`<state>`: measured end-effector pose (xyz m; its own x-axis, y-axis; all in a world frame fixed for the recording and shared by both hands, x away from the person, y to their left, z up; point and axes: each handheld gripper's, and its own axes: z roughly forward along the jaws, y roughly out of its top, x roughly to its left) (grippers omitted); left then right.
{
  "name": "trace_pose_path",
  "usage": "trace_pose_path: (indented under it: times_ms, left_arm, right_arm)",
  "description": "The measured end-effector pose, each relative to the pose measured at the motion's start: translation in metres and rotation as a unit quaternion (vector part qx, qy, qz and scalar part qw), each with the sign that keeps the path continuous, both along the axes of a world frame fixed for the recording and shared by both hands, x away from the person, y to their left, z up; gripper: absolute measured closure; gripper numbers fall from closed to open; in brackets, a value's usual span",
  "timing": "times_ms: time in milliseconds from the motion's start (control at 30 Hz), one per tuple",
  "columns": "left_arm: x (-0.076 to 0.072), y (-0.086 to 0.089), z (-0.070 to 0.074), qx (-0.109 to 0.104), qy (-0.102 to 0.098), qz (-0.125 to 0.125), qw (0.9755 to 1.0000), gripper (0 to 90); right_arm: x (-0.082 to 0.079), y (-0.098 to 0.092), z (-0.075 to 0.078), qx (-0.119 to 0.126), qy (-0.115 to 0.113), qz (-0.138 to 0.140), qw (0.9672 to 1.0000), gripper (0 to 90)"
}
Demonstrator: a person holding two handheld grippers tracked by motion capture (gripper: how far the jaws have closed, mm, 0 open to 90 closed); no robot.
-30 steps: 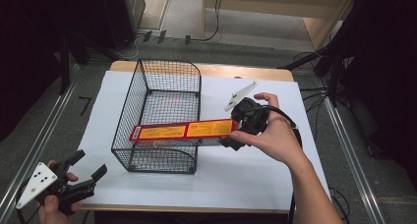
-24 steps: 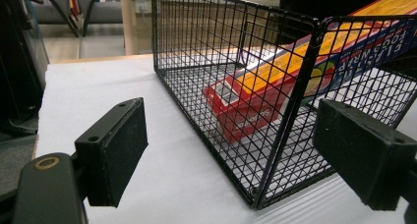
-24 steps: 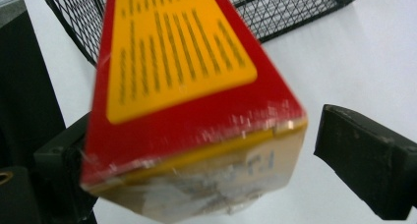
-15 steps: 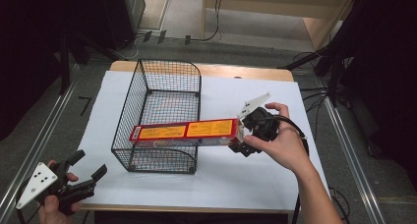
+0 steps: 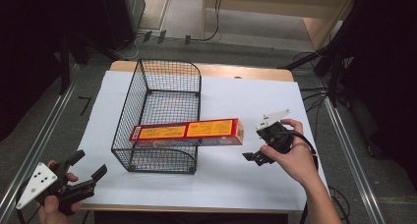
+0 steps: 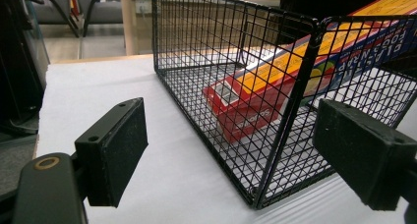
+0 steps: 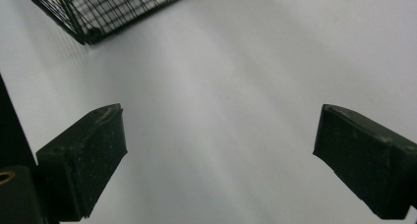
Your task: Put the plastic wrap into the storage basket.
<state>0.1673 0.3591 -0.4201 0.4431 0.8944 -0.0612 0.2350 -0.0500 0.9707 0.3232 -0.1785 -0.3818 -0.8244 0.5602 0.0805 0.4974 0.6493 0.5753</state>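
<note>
One long red-and-yellow cardboard box (image 5: 189,132) lies slanted across one black wire-mesh basket (image 5: 162,89): its left end sits down inside the basket, its middle rests on the basket's right rim, and its right end sticks out over the white sheet that covers the counter (image 5: 231,180). In the left gripper view the same box (image 6: 275,81) shows through the mesh of the basket (image 6: 211,47), its low end against the basket floor and its high end passing over the rim at the upper right.

Two tongs are in sight, one in each hand. The left tongs (image 5: 88,169) hang off the counter's near left corner, held in the person's left hand (image 5: 51,207), with the two jaws spread wide and nothing between them; from its own camera the left tongs (image 6: 231,155) point at the basket's near corner. The right tongs (image 5: 255,157), held in the right hand (image 5: 295,157), sit over the bare sheet just right of the box's free end, apart from it. In the right gripper view the right tongs (image 7: 219,162) stand wide apart over plain white, with one corner of the basket (image 7: 93,13) at the top left.
</note>
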Motion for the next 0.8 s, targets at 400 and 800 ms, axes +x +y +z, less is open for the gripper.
trace_pose_path:
  times_ms: [400, 800]
  left_arm:
    - [0.000, -0.001, 0.000, 0.002, 0.000, 0.000, 1.0000, 13.9]
    - [-0.002, 0.000, 0.002, -0.004, -0.004, -0.001, 1.0000, 13.9]
  right_arm:
    - [-0.015, -0.054, -0.044, 0.021, 0.003, -0.071, 0.9973, 6.5]
    - [-0.043, -0.114, -0.068, 0.082, -0.010, -0.160, 0.9836, 7.4]
